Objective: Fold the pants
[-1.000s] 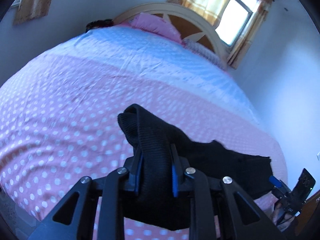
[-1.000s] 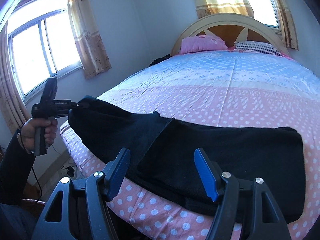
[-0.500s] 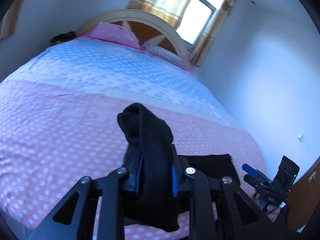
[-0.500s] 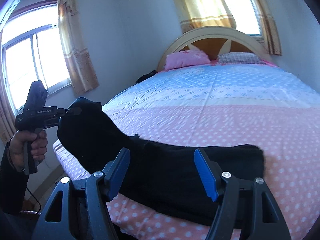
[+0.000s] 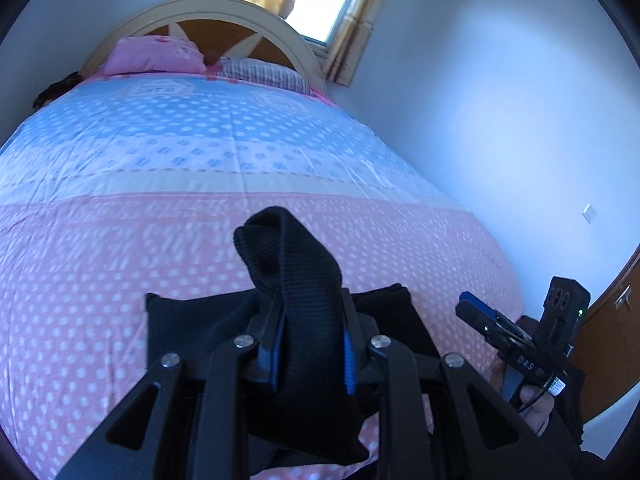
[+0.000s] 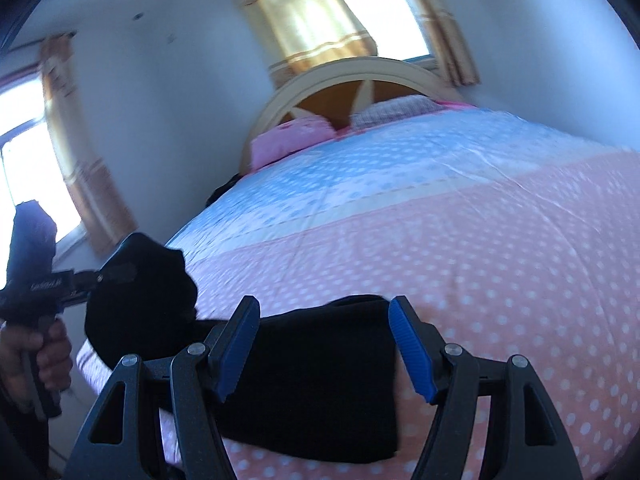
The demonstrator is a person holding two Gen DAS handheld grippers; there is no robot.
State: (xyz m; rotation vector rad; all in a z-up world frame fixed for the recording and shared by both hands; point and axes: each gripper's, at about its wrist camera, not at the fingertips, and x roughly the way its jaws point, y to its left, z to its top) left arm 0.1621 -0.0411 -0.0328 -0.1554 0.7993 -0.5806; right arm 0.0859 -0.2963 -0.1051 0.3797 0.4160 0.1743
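Note:
Black pants (image 6: 320,368) lie folded near the foot edge of the bed. My left gripper (image 5: 310,344) is shut on one end of the pants (image 5: 296,276), which bulges up between its blue pads and hangs off the bed surface. In the right wrist view the left gripper (image 6: 100,278) holds that bunched end up at the left. My right gripper (image 6: 324,344) is open above the folded part, its blue pads apart with nothing between them. In the left wrist view the right gripper (image 5: 476,312) hovers at the right, held by a hand.
The bed carries a pink and blue dotted cover (image 5: 200,200). Pillows (image 5: 156,56) lie against the arched headboard (image 6: 360,84). Curtained windows are behind the headboard and on the left wall (image 6: 24,160). A white wall (image 5: 500,120) runs along the bed's right side.
The left gripper has carried the held end of the pants toward the right, over the rest. The visible flat part has grown shorter. The right gripper stayed open and tilted.

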